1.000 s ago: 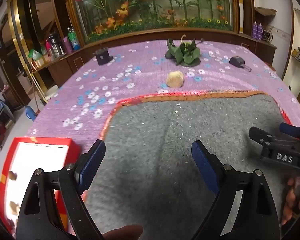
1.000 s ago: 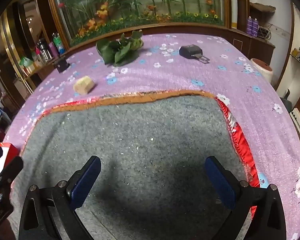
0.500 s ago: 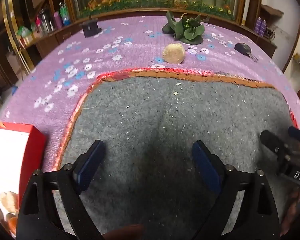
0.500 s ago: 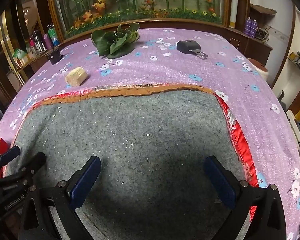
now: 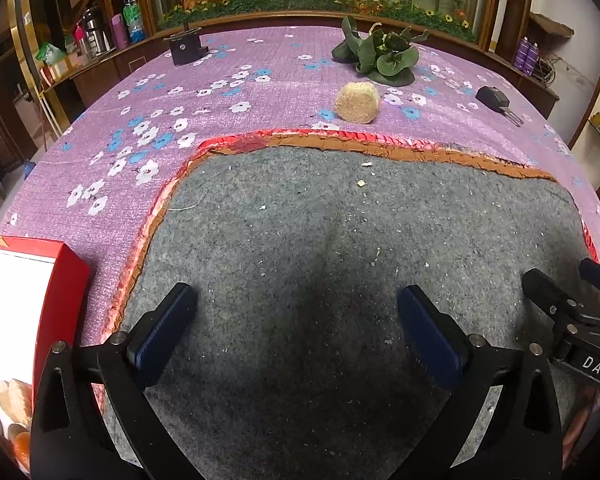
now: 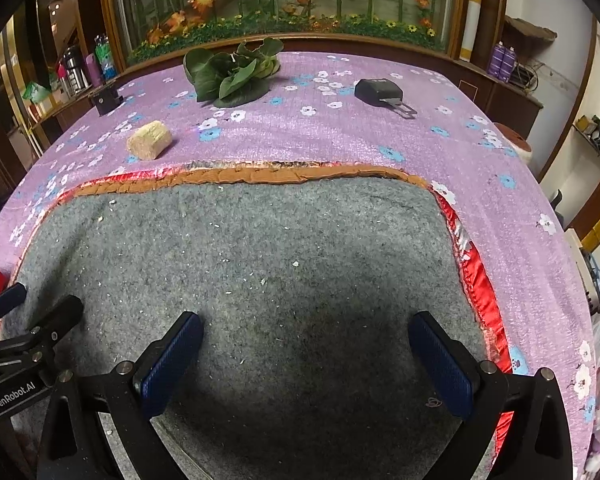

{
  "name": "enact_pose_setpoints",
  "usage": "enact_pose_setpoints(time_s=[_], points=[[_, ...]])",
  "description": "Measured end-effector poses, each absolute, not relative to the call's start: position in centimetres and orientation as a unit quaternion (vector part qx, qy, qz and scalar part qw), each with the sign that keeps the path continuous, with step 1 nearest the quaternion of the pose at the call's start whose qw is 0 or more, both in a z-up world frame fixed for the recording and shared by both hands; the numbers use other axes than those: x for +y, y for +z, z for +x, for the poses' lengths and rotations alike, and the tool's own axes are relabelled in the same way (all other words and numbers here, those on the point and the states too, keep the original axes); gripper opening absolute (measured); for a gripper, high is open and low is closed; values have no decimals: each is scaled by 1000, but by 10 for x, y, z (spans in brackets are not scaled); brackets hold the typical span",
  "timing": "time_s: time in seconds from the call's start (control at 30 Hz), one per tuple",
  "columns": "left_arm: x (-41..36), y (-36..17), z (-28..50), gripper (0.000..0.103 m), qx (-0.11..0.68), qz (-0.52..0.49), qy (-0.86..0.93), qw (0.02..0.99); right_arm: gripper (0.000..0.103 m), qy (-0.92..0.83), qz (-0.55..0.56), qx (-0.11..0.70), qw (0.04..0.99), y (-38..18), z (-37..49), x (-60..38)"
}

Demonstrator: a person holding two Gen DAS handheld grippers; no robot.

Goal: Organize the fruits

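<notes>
Grey felt mat covers purple floral cloth (left gripper just widened, right gripper wide, both empty).

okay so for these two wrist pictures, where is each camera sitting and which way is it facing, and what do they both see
Left wrist: sits on the left gripper, angled down across the grey mat; own open blue-padded fingers show, the red box at left, the right gripper at right.
Right wrist: sits on the right gripper, same downward slant; own open fingers show, the left gripper at left.
Shared: mat, tan block, leafy greens, purple flowered cloth.
</notes>
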State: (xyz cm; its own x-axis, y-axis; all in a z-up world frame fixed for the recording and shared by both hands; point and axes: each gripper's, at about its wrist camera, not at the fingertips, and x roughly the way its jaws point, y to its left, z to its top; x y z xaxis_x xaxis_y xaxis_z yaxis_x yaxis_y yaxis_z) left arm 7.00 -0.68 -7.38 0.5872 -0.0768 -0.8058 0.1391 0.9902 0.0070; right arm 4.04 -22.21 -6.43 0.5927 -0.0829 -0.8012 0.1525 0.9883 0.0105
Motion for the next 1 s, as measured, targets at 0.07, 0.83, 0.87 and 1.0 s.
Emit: enact_pose_setpoints(time_s=[0.07,0.83,0.87,1.0], points=[[-6,-74,70,103,451,34,-61,890,103,-67,46,444,892,-64,38,-224],[-6,-73,70,103,451,35,-61,890,103,-114,51,443,888,-64,34,-217],[-6,-73,70,103,451,35,-61,890,103,-114,51,443,888,-63,34,-215],[-6,-72,71,103,451,35,-62,890,103,-114,51,443,888,-64,34,-217]])
